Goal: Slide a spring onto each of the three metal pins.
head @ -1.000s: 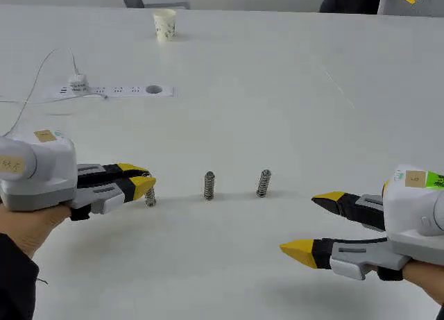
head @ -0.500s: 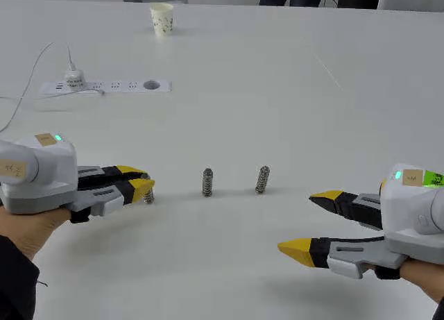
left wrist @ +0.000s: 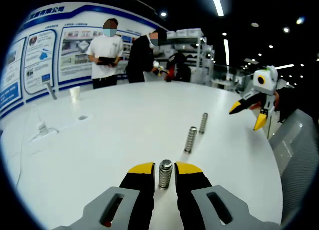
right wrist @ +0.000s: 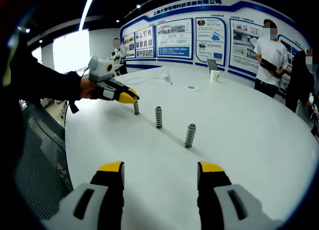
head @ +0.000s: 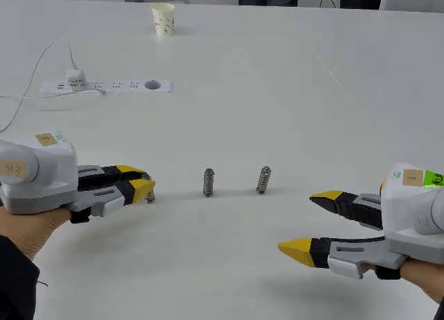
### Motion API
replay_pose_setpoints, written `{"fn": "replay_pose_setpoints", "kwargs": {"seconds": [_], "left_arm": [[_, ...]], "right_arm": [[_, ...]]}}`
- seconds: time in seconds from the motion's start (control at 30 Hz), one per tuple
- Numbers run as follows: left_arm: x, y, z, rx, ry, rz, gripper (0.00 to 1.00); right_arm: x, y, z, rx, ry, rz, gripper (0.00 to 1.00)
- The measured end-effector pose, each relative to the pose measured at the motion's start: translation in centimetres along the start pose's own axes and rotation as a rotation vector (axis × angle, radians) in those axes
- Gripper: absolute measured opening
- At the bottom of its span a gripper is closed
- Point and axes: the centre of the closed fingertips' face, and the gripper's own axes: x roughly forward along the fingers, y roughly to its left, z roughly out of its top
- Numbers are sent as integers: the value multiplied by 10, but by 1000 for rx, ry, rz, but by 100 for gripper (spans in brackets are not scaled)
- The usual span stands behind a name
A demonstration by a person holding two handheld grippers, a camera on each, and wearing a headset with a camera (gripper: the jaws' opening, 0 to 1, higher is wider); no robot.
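Three small coil springs stand upright in a row on the white table, each on a pin. My left gripper is at the leftmost spring, whose top is hidden behind the near jaw in the head view. In the left gripper view that spring stands between the yellow tips of my left gripper, which are closed in on it. The middle spring and the right spring stand free. My right gripper hovers open, right of the row and holding nothing.
A white power strip with a plugged-in cable lies at the back left, and a paper cup stands beyond it. Several people stand past the far side of the table in the gripper views.
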Motion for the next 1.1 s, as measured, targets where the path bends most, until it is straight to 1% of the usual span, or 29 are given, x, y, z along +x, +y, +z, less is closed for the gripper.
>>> {"fn": "replay_pose_setpoints", "kwargs": {"seconds": [0.4,0.6,0.9,1.1], "left_arm": [[-7,-2,0,-14,-2,8,24],[-12,-3,2,-25,-2,18,32],[-22,-9,5,-21,-4,16,38],[-29,-17,10,-9,-15,6,42]], "right_arm": [[1,-1,2,-4,-3,0,61],[1,-2,3,-6,-8,-1,61],[-1,-4,4,-6,-16,-5,61],[-2,-6,7,-8,-24,-10,62]]}}
